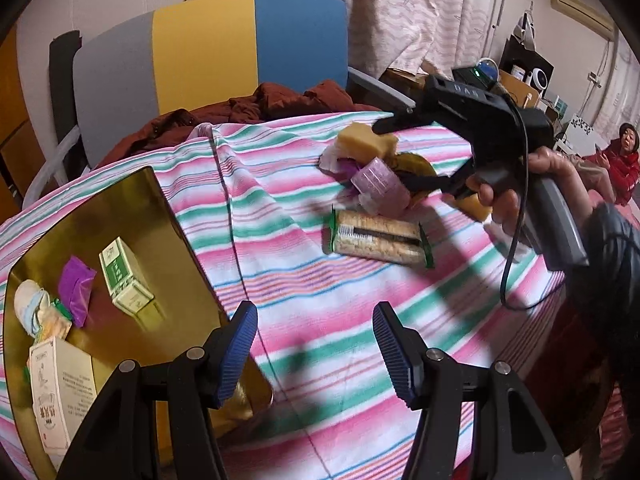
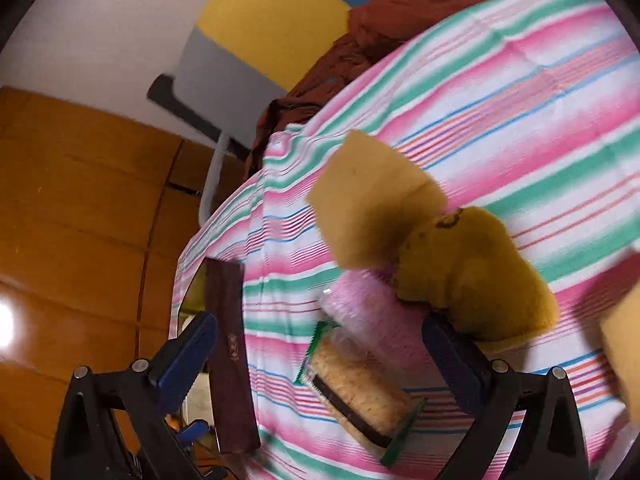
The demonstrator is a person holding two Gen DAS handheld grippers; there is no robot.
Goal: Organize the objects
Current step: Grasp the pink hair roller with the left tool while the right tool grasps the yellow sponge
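Note:
A pile lies on the striped cloth (image 1: 304, 280): a yellow sponge (image 1: 366, 142), a pink ribbed roll (image 1: 378, 180), a mustard-coloured soft piece (image 2: 476, 276) and a cracker pack (image 1: 380, 238). A hand holds my right gripper (image 1: 390, 154) open over this pile, its fingers straddling the roll and the sponge. In the right wrist view the right gripper (image 2: 320, 360) is wide open, with the cracker pack (image 2: 356, 392) and the roll (image 2: 372, 320) between its pads, untouched. My left gripper (image 1: 314, 344) hangs open and empty above the cloth, beside the gold tray (image 1: 132, 208).
The tray holds a green-and-white box (image 1: 124, 280), a purple packet (image 1: 76, 288), a white printed box (image 1: 64, 396) and small wrapped items. A brown garment (image 1: 260, 108) and a grey, yellow and blue chair back (image 1: 208, 52) stand behind. A seated person (image 1: 620, 160) is at far right.

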